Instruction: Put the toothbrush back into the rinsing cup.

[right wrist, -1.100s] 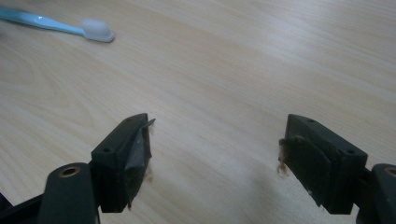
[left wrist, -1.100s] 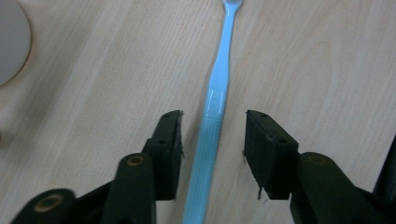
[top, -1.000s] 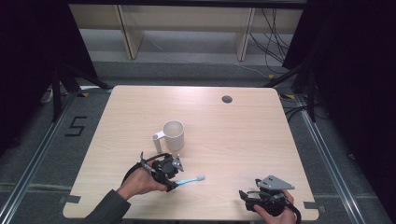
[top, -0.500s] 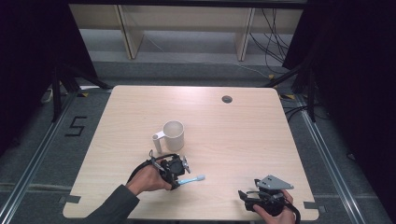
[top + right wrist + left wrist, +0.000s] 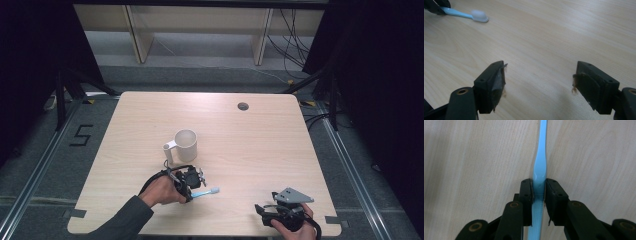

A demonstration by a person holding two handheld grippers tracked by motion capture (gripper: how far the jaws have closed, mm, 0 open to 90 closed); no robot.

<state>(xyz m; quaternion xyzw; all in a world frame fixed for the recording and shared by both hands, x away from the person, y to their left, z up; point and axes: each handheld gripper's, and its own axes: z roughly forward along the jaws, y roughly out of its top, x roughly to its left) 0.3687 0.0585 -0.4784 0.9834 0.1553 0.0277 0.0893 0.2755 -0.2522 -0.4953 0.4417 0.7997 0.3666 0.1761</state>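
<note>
**Toothbrush clamped in the left gripper; right gripper held wide and empty**

A light blue toothbrush (image 5: 539, 167) is seen pinched between the two jaws of the left gripper (image 5: 539, 191), which are closed flat against the sides of its handle. In the high view the left gripper (image 5: 192, 181) is held low over the near-left part of the wooden worktop (image 5: 260, 145), and the toothbrush (image 5: 206, 192) is seen pointing to the right with its white head outermost. Whether the brush is touching the wood or held just above it cannot be told.

A white mug (image 5: 184, 145) is stood upright just beyond the left gripper, its handle turned to the left.

The right gripper (image 5: 539, 82) is held with its jaws spread wide and nothing between them, bare wood being seen in the gap. It (image 5: 280, 212) is placed at the near-right edge of the worktop, well apart from the toothbrush (image 5: 465, 14).

A small dark round hole (image 5: 243, 106) is set in the far part of the worktop.
</note>
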